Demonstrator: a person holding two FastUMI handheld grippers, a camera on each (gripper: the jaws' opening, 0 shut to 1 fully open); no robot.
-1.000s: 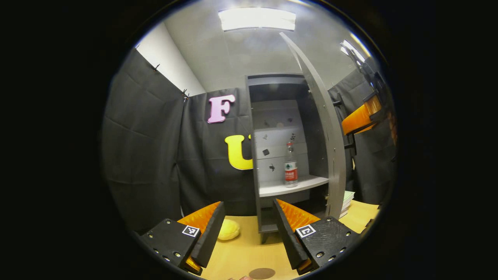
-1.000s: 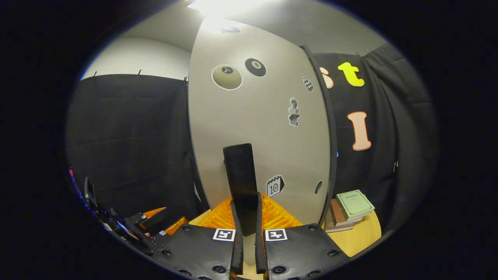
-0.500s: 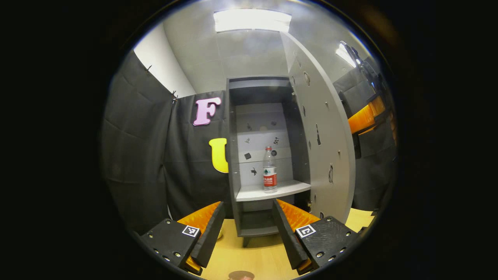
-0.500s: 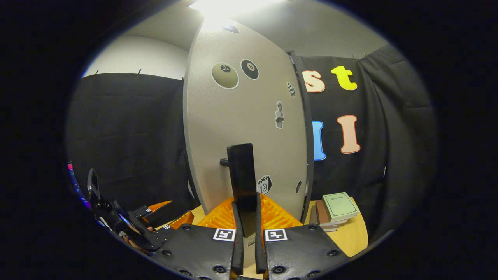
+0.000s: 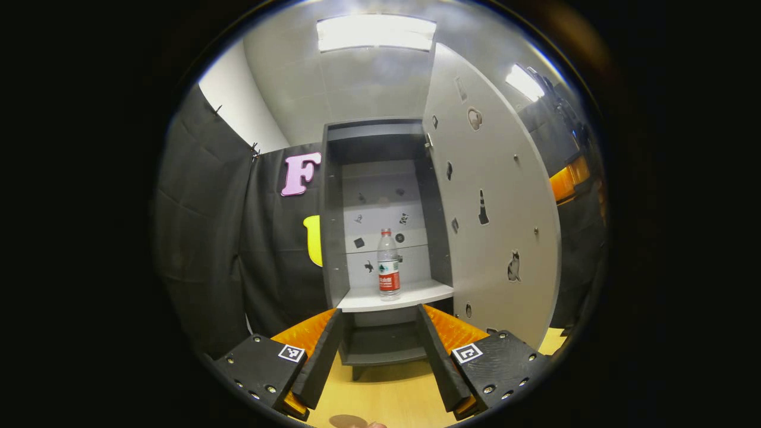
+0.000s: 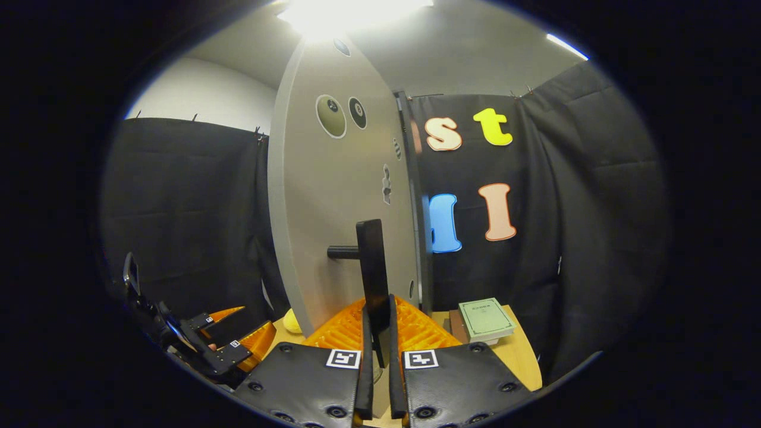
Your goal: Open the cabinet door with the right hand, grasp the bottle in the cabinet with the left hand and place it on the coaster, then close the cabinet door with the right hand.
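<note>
Only the coaster's [image 5: 348, 421] edge shows; left tongs [image 5: 377, 345] spread, right tongs [image 6: 377, 333] pinching door handle [image 6: 371, 279].

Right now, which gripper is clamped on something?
The right gripper: both fingers press on the door handle. The left gripper is open, pointing at the bottle.

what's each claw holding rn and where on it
Right claw clamps the cabinet door's handle at its lower end. Left claw is open, holding nothing.

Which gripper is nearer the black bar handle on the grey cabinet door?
Right. The right gripper is shut on the black bar handle; the left gripper faces the open cabinet, apart from it.
</note>
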